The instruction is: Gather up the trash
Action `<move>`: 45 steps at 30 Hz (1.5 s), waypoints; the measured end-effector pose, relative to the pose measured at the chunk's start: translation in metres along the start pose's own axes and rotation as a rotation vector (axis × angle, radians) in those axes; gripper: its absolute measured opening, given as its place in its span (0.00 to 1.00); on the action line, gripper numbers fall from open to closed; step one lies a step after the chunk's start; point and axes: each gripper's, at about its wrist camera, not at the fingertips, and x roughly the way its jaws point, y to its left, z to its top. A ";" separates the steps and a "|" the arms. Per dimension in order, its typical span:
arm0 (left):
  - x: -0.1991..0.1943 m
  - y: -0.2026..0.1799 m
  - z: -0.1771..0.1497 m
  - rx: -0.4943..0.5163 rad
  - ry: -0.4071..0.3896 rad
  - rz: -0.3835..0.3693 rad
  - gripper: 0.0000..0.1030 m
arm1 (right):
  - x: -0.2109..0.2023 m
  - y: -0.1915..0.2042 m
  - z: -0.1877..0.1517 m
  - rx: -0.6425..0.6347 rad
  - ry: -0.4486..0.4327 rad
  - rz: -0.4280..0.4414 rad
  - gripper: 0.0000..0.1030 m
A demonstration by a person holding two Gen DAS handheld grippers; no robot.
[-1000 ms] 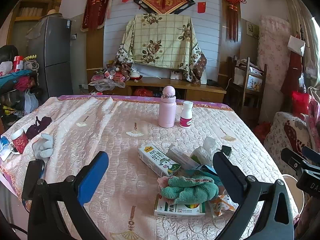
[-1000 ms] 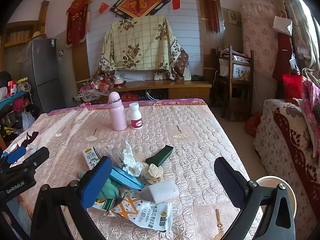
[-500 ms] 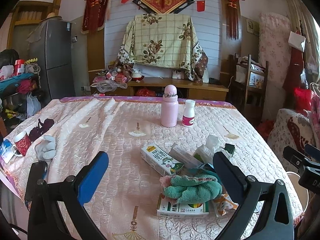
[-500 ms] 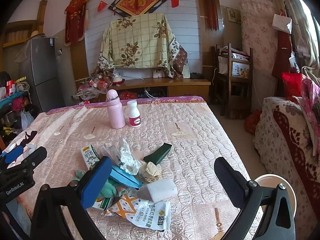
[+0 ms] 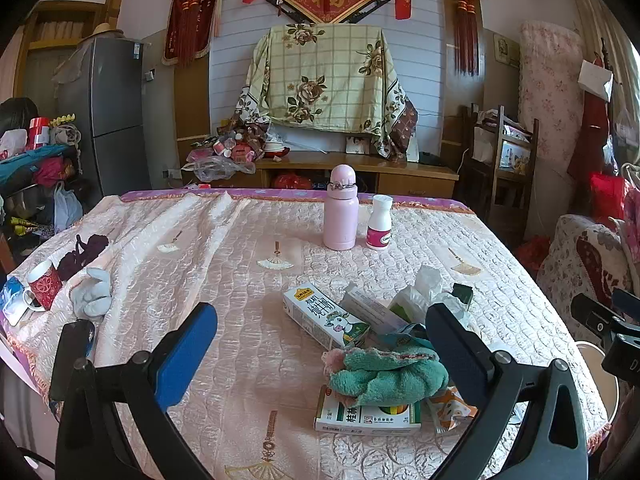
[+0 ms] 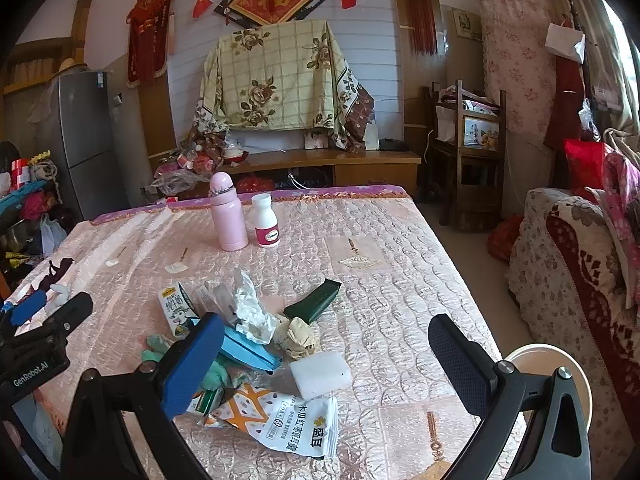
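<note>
The heap of trash around the white rectangular foam block [image 6: 320, 374] lies near the surface's near right corner, just ahead of the released, empty right tool [image 6: 324, 364], nearer than the equally released left tool [image 5: 320, 344].

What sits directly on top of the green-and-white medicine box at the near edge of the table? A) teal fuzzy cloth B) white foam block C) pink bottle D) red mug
A: in the left wrist view the teal fuzzy cloth lies bunched on the green-and-white medicine box; the pink bottle stands far back, and the red mug sits at the table's left edge.
</note>
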 end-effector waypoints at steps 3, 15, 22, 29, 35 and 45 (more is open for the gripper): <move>0.001 0.001 -0.001 -0.007 -0.021 -0.006 1.00 | 0.000 0.001 -0.001 -0.005 0.001 -0.003 1.00; 0.005 0.001 -0.005 0.005 -0.005 0.000 1.00 | 0.001 0.002 -0.003 -0.016 0.012 0.001 1.00; 0.011 0.002 -0.008 0.009 0.021 0.004 1.00 | 0.002 0.000 -0.004 -0.023 0.025 -0.013 1.00; 0.013 0.003 -0.010 0.013 0.041 0.011 1.00 | 0.005 -0.004 -0.007 -0.027 0.050 -0.009 1.00; 0.015 0.003 -0.011 -0.003 0.033 0.006 1.00 | 0.010 -0.005 -0.011 -0.033 0.078 0.008 1.00; 0.017 0.007 -0.012 -0.007 0.050 0.005 1.00 | 0.014 -0.006 -0.016 -0.064 0.101 0.013 1.00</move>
